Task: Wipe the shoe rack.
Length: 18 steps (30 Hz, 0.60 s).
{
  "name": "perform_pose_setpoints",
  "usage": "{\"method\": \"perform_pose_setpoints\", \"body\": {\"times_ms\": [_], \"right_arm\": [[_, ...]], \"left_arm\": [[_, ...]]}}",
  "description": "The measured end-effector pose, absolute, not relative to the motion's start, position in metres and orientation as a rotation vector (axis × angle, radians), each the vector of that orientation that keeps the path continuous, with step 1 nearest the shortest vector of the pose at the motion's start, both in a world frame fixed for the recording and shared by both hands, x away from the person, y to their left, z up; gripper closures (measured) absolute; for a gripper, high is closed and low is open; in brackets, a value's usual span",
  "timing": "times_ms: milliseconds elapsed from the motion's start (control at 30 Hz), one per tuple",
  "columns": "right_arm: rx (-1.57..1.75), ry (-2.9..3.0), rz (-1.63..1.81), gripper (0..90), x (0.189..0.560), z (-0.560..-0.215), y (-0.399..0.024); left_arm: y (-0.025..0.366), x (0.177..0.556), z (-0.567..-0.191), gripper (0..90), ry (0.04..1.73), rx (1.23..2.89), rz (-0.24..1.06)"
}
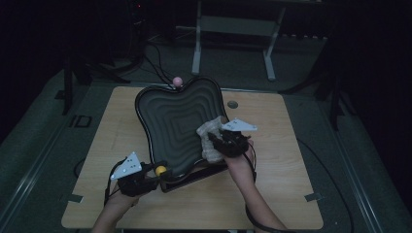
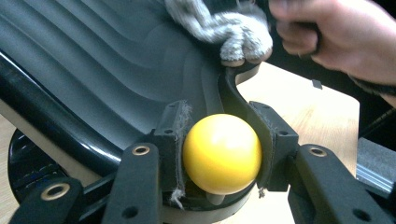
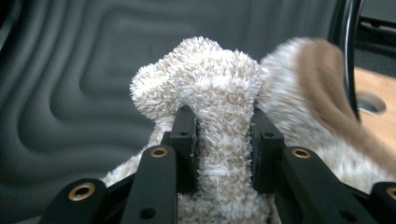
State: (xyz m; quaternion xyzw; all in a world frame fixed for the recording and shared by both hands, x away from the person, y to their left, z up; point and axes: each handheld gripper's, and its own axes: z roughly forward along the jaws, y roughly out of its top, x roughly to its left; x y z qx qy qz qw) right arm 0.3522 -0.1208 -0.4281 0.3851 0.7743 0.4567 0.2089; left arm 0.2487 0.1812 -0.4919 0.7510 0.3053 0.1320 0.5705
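Note:
A large black tray (image 1: pixel 165 121) with stepped ridges lies tilted on the wooden table. At its near left corner sits a yellow ball (image 1: pixel 160 170) (image 2: pixel 221 153), and my left gripper (image 1: pixel 145 180) (image 2: pixel 219 154) is shut on that ball at the tray's rim. A fluffy white and tan cloth (image 1: pixel 210 138) (image 3: pixel 219 121) rests against the tray's right side. My right gripper (image 1: pixel 224 143) (image 3: pixel 223 144) is shut on a fold of the cloth, holding it against the ridged tray surface (image 3: pixel 70 84). The right hand (image 2: pixel 336 37) shows behind the cloth (image 2: pixel 229 28) in the left gripper view.
A pink ball (image 1: pixel 178 80) sits at the tray's far edge. A round hole (image 1: pixel 232 104) is set in the table (image 1: pixel 291 160) right of the tray. A metal stand (image 1: pixel 233 29) and cables lie on the dark floor beyond.

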Motion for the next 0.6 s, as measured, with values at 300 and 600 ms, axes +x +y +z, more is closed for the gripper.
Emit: {"method": "perform_pose_setpoints", "body": {"times_ms": [300,600], "right_arm": [[1.032,2.106,1.370,68.3,0.401,-0.368,-0.095],[1.081,2.129,1.293,68.1,0.454,-0.349,-0.056]], "left_arm": [[0.181,0.248,-0.492,59.2,0.718,1.763,0.312],[0.182,0.249,-0.492,59.2,0.709,1.762,0.307]]}}
